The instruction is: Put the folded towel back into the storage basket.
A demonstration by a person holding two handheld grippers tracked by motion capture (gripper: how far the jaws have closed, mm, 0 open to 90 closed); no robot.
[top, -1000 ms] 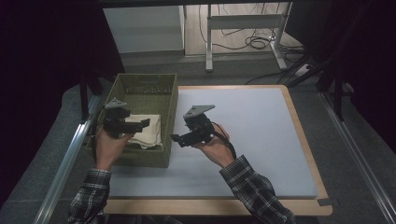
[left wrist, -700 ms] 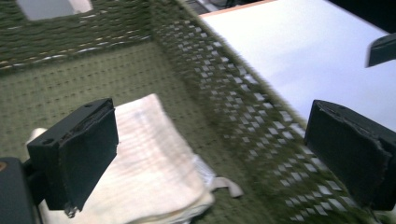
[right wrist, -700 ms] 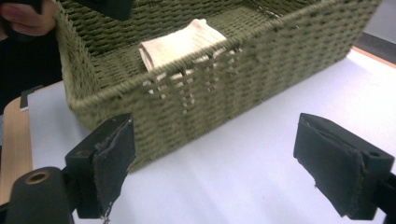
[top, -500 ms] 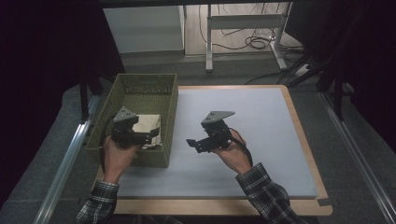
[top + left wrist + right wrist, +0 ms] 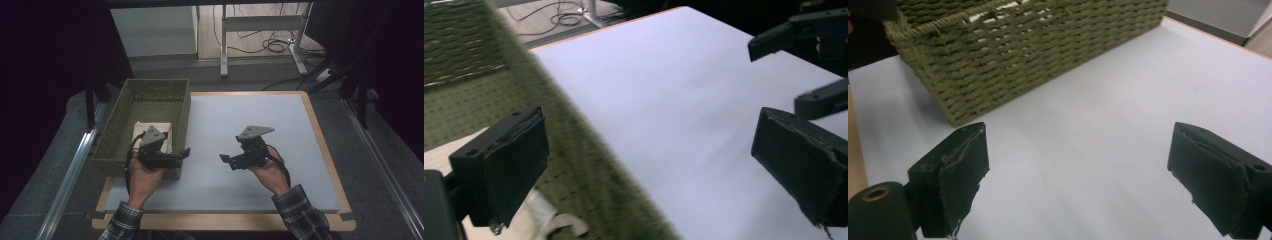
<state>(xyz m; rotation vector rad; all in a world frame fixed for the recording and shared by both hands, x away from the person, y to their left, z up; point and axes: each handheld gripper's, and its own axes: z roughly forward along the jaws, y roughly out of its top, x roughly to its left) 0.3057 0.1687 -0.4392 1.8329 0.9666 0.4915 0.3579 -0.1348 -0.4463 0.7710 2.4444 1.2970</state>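
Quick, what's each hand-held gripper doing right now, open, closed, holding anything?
Left hand-held gripper: open, holding nothing, at the right wall of the olive woven basket.
Right hand-held gripper: open, holding nothing, over the white table mat.

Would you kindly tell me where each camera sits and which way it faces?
High view: above the person's side, looking forward and down on the table; both forearms, left tongs, right tongs.
Left gripper view: rides the left tongs, open jaws straddling the basket wall, facing the white mat.
Right gripper view: rides the right tongs, open, facing the basket.
Shared: the basket, holding cloth.
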